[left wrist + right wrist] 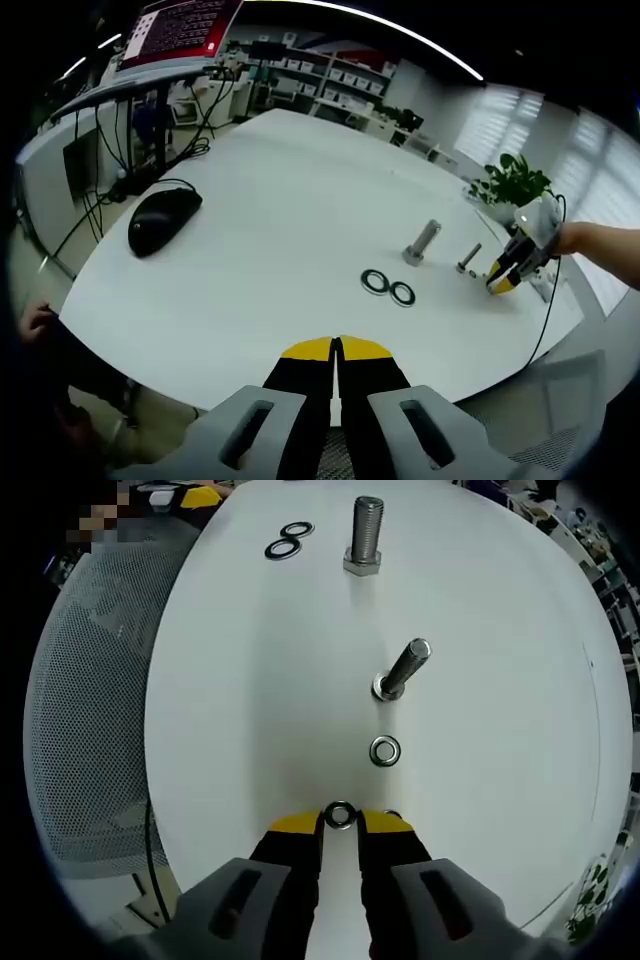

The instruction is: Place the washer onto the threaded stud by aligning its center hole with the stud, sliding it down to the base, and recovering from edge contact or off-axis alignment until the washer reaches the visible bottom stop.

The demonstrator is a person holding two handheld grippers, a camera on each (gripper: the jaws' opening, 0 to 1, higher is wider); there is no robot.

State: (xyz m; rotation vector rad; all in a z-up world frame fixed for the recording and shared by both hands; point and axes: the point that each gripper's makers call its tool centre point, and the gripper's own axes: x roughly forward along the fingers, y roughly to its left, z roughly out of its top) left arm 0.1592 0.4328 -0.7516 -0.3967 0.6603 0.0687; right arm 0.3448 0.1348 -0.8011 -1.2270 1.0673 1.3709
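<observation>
Left gripper view: the left gripper (336,352) hovers over the white table (260,230) with its jaws pressed together on nothing. Two black rings (388,288) lie flat near a large bolt (423,242) and a thin stud (469,258). A mouse (163,218) sits well apart, leaving broad open room.

Right gripper view: the right gripper (340,821) pinches a small washer (340,815) by its rim at the tips. It looks light, stiff and slippery, so an edge grip that leaves the hole free suits it. Another washer (385,750) lies between it and the stud, which stands tilted. The table edge curves close on the left
</observation>
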